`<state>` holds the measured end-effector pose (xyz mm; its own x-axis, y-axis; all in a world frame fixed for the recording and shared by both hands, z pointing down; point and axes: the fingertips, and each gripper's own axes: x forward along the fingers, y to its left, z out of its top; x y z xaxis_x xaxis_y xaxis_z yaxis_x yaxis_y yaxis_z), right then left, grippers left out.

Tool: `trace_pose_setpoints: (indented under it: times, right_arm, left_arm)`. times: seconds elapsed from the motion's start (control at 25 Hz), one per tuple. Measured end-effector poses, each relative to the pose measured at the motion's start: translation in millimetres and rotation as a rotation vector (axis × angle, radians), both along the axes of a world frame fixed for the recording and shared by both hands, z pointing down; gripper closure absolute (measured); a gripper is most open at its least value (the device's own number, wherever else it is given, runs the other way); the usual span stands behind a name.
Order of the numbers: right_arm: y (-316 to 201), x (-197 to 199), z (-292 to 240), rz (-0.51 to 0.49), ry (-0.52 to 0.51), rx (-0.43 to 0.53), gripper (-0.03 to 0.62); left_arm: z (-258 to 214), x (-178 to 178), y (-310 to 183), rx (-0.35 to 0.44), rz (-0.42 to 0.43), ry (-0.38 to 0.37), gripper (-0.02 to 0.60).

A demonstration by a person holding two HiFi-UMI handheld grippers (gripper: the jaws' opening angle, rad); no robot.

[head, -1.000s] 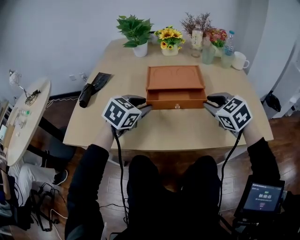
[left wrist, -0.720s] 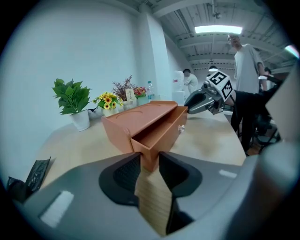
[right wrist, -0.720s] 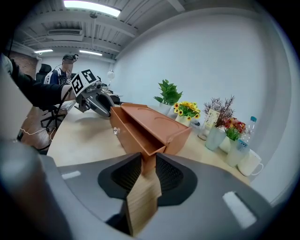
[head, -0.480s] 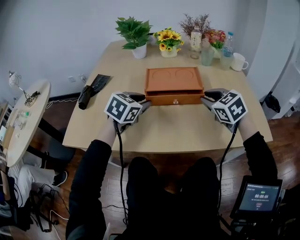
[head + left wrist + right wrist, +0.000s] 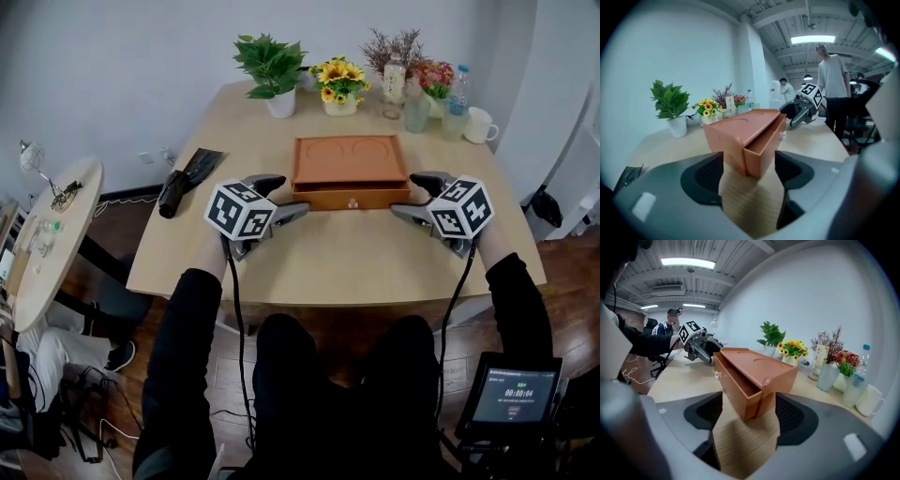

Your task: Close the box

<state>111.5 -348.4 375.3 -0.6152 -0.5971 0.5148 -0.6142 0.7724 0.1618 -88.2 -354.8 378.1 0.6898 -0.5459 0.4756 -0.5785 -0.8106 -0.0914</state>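
An orange wooden box (image 5: 350,161) sits mid-table, its drawer (image 5: 352,199) pushed almost flush, with a small knob at the front. My left gripper (image 5: 284,195) stands at the drawer's left front corner and my right gripper (image 5: 412,195) at its right front corner. Both sets of jaws are opening wide. In the left gripper view the box (image 5: 740,136) shows its drawer sticking out slightly, its near corner just ahead of the left gripper (image 5: 747,176), untouched by the pads. The right gripper (image 5: 745,420) frames the box (image 5: 761,373) the same way.
Along the table's far edge stand a potted plant (image 5: 272,61), sunflowers (image 5: 339,82), vases, a bottle (image 5: 457,89) and a white mug (image 5: 481,122). A black object (image 5: 187,173) lies at the left. A round side table (image 5: 52,234) is further left. People stand behind, in the left gripper view.
The drawer went from pulled out to nearly flush as both grippers pushed forward. Since then both sets of jaws have spread from shut to wide apart beside its corners.
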Motion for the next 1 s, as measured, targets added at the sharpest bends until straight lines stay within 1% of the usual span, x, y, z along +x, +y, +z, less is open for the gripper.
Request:
trace_pose_setpoints:
  times: [0.12, 0.24, 0.32, 0.44, 0.56, 0.72, 0.8, 0.88, 1.0]
  right_arm:
    - [-8, -2, 2, -0.002, 0.027, 0.007, 0.298]
    - [-9, 0, 0, -0.001, 0.006, 0.006, 0.321]
    - [-11, 2, -2, 0.020, -0.013, 0.016, 0.353]
    - [-16, 8, -4, 0.073, -0.040, 0.039, 0.441]
    - [-16, 9, -4, 0.083, -0.057, 0.045, 0.447]
    - [-17, 8, -3, 0.092, -0.056, 0.048, 0.447]
    - [-15, 9, -6, 0.106, -0.056, 0.058, 0.447]
    - [-7, 8, -17, 0.123, -0.090, 0.084, 0.447]
    - [21, 1, -48, 0.146, -0.211, 0.151, 0.447]
  left_arm:
    - [4, 9, -5, -0.032, 0.024, -0.020, 0.259]
    - [6, 10, -7, -0.034, 0.026, -0.047, 0.284]
    - [4, 6, -10, -0.025, 0.001, -0.044, 0.326]
    - [3, 2, -14, -0.010, -0.047, -0.032, 0.411]
    - [3, 1, -15, -0.008, -0.064, -0.016, 0.411]
    - [4, 1, -15, -0.001, -0.070, -0.012, 0.410]
    - [2, 0, -13, 0.009, -0.085, 0.002, 0.408]
    - [-10, -2, -6, 0.043, -0.114, 0.040, 0.403]
    - [-46, -5, 21, 0.149, -0.172, 0.158, 0.405]
